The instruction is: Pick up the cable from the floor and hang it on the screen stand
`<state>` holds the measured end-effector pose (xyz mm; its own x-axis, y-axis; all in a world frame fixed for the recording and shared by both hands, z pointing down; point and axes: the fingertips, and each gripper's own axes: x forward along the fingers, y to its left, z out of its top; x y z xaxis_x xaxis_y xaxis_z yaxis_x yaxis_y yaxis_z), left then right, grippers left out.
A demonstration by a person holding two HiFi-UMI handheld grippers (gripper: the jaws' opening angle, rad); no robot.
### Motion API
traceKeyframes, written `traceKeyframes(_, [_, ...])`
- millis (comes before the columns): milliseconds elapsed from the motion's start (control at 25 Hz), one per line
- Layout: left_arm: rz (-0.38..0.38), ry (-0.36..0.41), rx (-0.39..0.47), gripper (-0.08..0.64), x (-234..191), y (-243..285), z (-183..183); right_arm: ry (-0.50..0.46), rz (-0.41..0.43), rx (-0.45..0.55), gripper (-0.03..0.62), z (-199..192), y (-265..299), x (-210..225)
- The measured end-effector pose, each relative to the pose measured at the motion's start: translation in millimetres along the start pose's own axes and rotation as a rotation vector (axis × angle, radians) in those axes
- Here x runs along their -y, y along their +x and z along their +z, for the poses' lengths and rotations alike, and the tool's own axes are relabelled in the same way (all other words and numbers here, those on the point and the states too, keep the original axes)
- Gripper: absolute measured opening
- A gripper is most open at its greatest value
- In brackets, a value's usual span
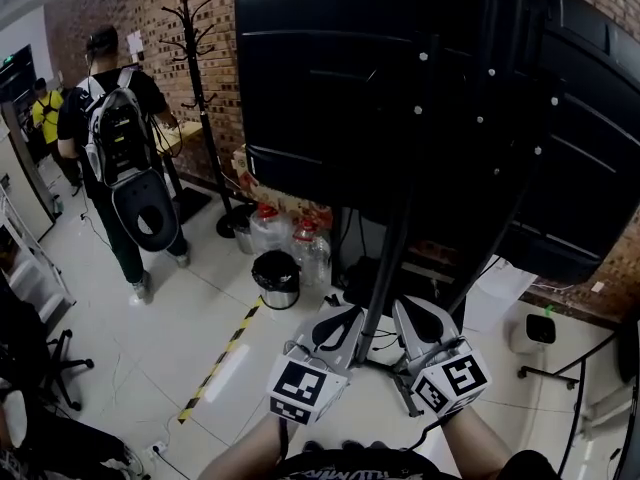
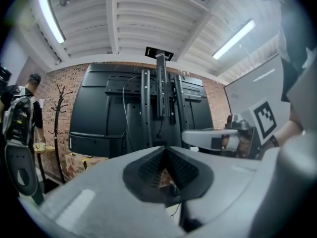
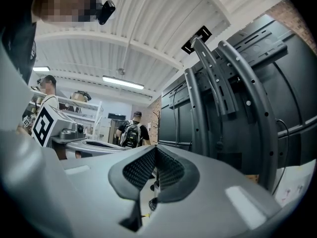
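A large black screen [image 1: 420, 98] on a dark stand [image 1: 385, 288] fills the head view, seen from behind. Thin black cables [image 1: 378, 342] lie on the floor round the stand's base, and one cable [image 2: 126, 90] hangs down the screen's back. My left gripper [image 1: 343, 316] and right gripper [image 1: 408, 310] are side by side just in front of the stand's post, one on each side of it. In the left gripper view the left gripper [image 2: 166, 170] is shut with nothing in it. The right gripper [image 3: 155, 175] is likewise shut and empty, facing the stand's rails [image 3: 233, 88].
A person with a backpack [image 1: 118, 138] stands at the far left near a coat rack [image 1: 200, 88]. A black bin [image 1: 277, 278] and water bottles [image 1: 268, 230] sit left of the stand. Yellow-black tape [image 1: 222, 358] crosses the floor. A chair [image 1: 40, 368] is at the left edge.
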<state>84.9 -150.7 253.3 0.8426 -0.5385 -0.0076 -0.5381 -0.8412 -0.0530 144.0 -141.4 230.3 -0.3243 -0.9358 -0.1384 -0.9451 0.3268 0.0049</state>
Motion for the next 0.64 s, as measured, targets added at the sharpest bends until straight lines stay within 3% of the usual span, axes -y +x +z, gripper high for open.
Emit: traceKeyframes(640, [0.071, -0.021, -0.011, 0.005, -14, -12, -9, 0.036, 0.016, -0.027, 0.006, -21, 8, -2])
